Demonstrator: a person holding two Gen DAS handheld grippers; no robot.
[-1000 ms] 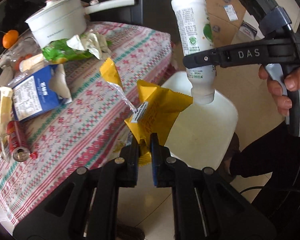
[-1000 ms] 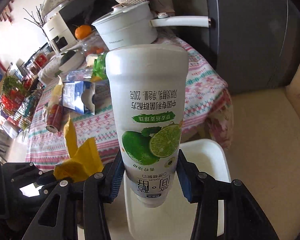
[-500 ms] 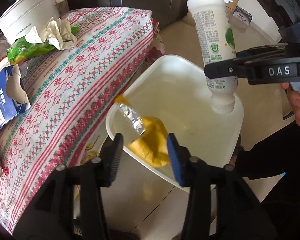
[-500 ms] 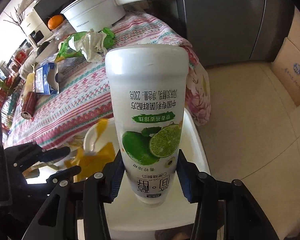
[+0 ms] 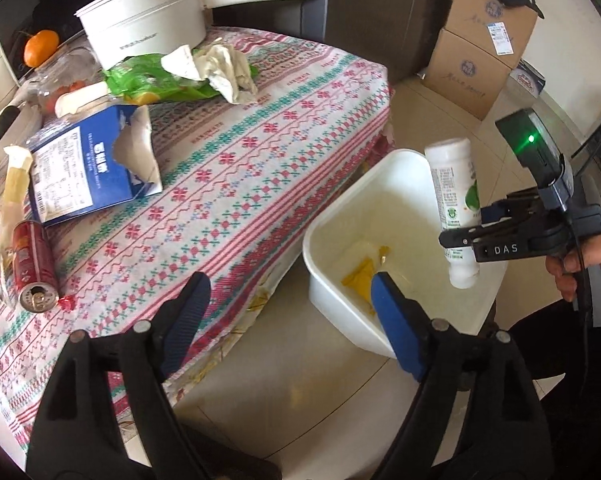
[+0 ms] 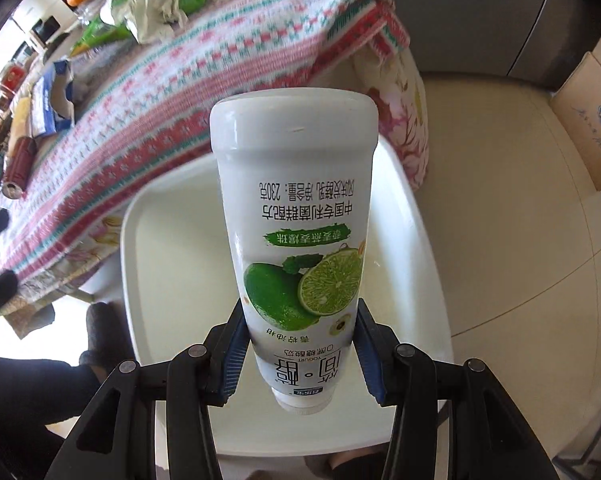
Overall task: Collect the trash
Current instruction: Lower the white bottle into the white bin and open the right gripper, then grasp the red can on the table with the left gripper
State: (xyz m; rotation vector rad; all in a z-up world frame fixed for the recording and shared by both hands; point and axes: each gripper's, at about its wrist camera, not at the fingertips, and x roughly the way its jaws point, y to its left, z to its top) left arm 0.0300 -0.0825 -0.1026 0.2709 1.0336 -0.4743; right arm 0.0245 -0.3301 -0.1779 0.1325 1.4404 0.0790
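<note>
The white bin (image 5: 400, 208) stands on the floor just beside the corner of the table (image 5: 236, 184), which is covered by a patterned cloth.

Left gripper (image 5: 288, 316): its jaws have just been opening and now stand wide apart with nothing between the pads. It hangs over the table edge and the near rim of the bin. The yellow wrapper (image 5: 360, 278) lies loose on the bin's floor, beyond the right-side finger (image 5: 396, 332) and partly hidden behind it; no pad touches it.

Right gripper (image 6: 300, 354): clamped on the yogurt bottle (image 6: 296, 232). The two blue pads press the bottle's sides near the neck end, the cap pointing back toward the camera and the flat base pointing away. In the left wrist view the bottle (image 5: 454, 204) hangs cap-down above the far right part of the bin, clear of its walls and floor and apart from the wrapper. A hand (image 5: 588, 264) holds the gripper's handle.

Items on the table, all apart from the bin: a red can (image 5: 30, 266) lying on its side near the front edge, a torn blue carton (image 5: 88, 168) behind it, a green bag (image 5: 156, 84) with crumpled paper (image 5: 220, 66) resting on it, and a white pot (image 5: 144, 36) at the far end.
</note>
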